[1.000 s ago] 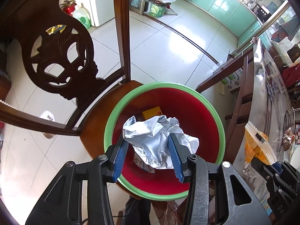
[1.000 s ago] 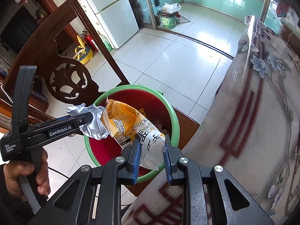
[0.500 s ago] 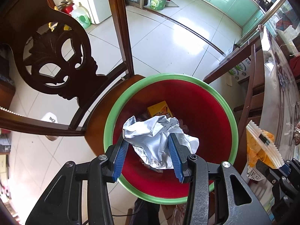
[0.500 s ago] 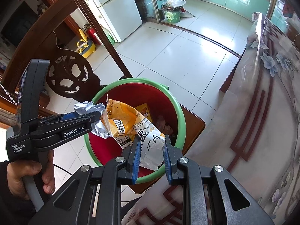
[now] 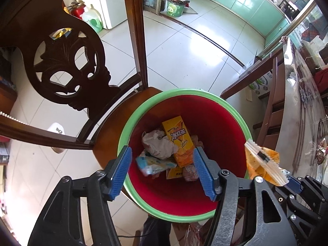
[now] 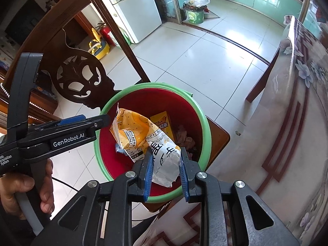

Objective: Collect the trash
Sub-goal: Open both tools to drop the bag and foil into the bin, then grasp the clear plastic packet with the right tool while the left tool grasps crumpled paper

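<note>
A red bin with a green rim (image 5: 143,110) (image 6: 202,114) stands on a wooden chair seat. My left gripper (image 5: 162,172) is open and empty above it; it also shows in the right wrist view (image 6: 106,120). Inside lie a yellow drink carton (image 5: 178,139), crumpled white paper (image 5: 157,145) and a blurred white-and-blue wrapper (image 5: 152,164). My right gripper (image 6: 166,176) is shut on an orange-and-white snack bag (image 6: 139,135), held over the bin's near rim; the bag also shows in the left wrist view (image 5: 262,162).
The dark carved chair back (image 5: 67,65) rises left of the bin. A table with a flowered cover (image 6: 297,123) lies to the right. A small green bin (image 6: 193,14) and a white fridge (image 6: 135,6) stand far across the tiled floor.
My left gripper has opened and let go of the crumpled white wrapper, which has dropped into the bin. The right gripper still holds the snack bag over the bin.
</note>
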The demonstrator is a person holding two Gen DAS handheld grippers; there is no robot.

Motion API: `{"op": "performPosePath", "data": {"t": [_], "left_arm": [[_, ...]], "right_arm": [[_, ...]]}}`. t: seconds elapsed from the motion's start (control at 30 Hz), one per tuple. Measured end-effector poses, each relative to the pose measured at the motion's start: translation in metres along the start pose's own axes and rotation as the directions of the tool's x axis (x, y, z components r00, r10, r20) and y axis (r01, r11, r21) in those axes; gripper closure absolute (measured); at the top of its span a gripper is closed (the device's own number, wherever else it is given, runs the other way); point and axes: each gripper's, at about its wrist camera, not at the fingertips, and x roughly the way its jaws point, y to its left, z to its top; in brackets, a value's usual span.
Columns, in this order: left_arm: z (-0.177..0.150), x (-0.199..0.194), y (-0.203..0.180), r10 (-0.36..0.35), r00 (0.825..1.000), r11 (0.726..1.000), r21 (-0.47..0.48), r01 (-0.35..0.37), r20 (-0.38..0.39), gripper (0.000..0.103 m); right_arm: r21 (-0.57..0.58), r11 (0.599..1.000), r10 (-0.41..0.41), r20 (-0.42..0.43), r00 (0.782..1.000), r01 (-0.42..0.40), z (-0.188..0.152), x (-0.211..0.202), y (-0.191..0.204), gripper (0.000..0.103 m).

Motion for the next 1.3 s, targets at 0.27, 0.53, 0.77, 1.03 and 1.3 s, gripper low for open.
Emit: {"op": "performPosePath", "data": {"t": [0.27,0.53,0.77,1.03,1.3], "left_arm": [[-0.009,-0.02,0.005,-0.014,0.999,0.999,-0.035,0.015,0.032,0.032],[-0.029,-0.051,0.003,0.007,0.996,0.999,-0.04,-0.004,0.092,0.027],[-0.054,-0.073,-0.024,-0.025,0.993,1.0,-0.01,0.026,0.116,0.026],[-0.083,-0.094,-0.085,-0.07,0.987,0.995,0.074,0.059,0.148,0.026],[-0.114,-0.105,-0.151,-0.109,0.982,0.982,0.169,0.083,0.153,0.026]], "right_arm": [[-0.025,1.0,0.013,-0.004,1.0,-0.013,-0.006,0.006,0.007,0.054],[-0.016,1.0,0.027,0.057,0.998,-0.027,-0.017,-0.019,0.007,0.052],[0.017,1.0,0.021,0.119,0.993,-0.023,-0.044,-0.068,-0.014,0.052],[0.048,0.999,-0.005,0.169,0.986,-0.003,-0.088,-0.121,-0.054,0.051],[0.113,0.993,-0.048,0.209,0.977,0.025,-0.13,-0.162,-0.111,0.051]]}}
